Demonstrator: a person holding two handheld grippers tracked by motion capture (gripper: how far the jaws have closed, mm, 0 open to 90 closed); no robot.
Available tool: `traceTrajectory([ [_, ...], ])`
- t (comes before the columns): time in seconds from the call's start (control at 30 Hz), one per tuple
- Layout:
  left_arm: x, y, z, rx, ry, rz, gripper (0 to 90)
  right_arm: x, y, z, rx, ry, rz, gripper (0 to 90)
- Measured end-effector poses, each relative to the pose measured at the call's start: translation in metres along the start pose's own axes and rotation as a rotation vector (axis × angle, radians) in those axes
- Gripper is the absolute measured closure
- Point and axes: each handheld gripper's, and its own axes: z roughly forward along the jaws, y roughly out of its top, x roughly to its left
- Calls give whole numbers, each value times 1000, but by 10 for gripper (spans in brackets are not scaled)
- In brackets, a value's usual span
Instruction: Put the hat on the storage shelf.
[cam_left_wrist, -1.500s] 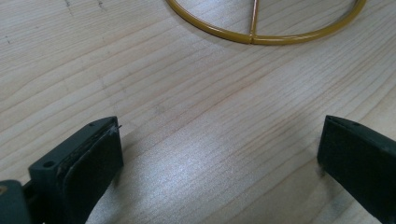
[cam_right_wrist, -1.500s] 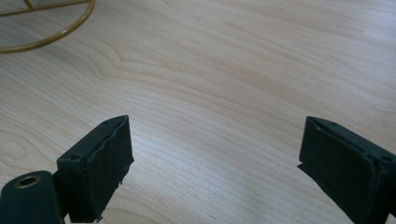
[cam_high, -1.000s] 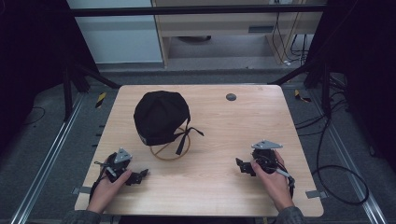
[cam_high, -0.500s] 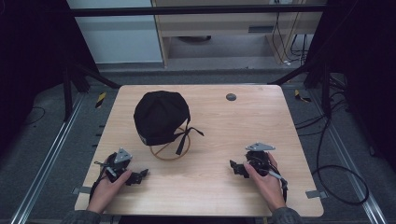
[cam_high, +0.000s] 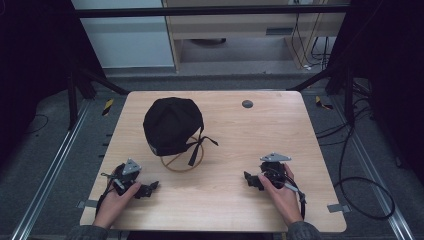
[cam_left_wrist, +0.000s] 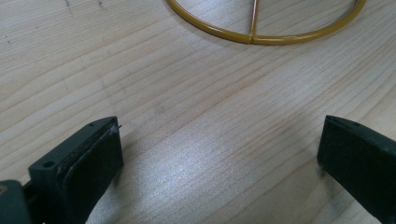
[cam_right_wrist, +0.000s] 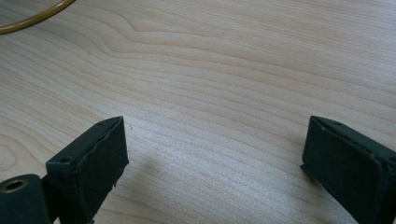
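Black cap (cam_high: 171, 125) sits left of centre on the wooden table (cam_high: 300, 130), perched on a yellow wire stand whose round base ring (cam_high: 182, 162) lies flat on the wood just near of the cap. Thin black straps (cam_high: 200, 145) trail off the cap's right side and drape down across the ring, one end reaching out toward the right. The cap keeps its domed shape, most likely because the stand props it from below; the upright part of the stand is hidden beneath the fabric.

Both grippers rest low over the near part of the table, one to each side of the cap and apart from it. The left gripper (cam_high: 150, 187) is at the near left, its jaws spread wide with nothing between them; in the left gripper view bare wood lies between the pads (cam_left_wrist: 100, 158) and the arc of the base ring crosses the far edge. The right gripper (cam_high: 250, 179) is at the near right, farther from the stand, jaws likewise wide and empty, pointing left toward the cap; in its own view a sliver of the ring shows at the top left corner.

Holding the jaws open and aimed inward looks like readiness to approach the cap from two sides. A small dark disc (cam_high: 247, 104) lies at the far side of the table, well apart from everything.
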Motion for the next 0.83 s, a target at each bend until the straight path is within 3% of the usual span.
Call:
traceTrajectory([
  [0.5,0,0,0,-1,0,0,0,3,-1,2,-4,-26,-33,64],
  [0.6,0,0,0,3,0,3,0,8,-1,4,21,-57,-97,52],
  [0.83,0,0,0,2,0,3,0,8,-1,4,29,-55,-79,38],
])
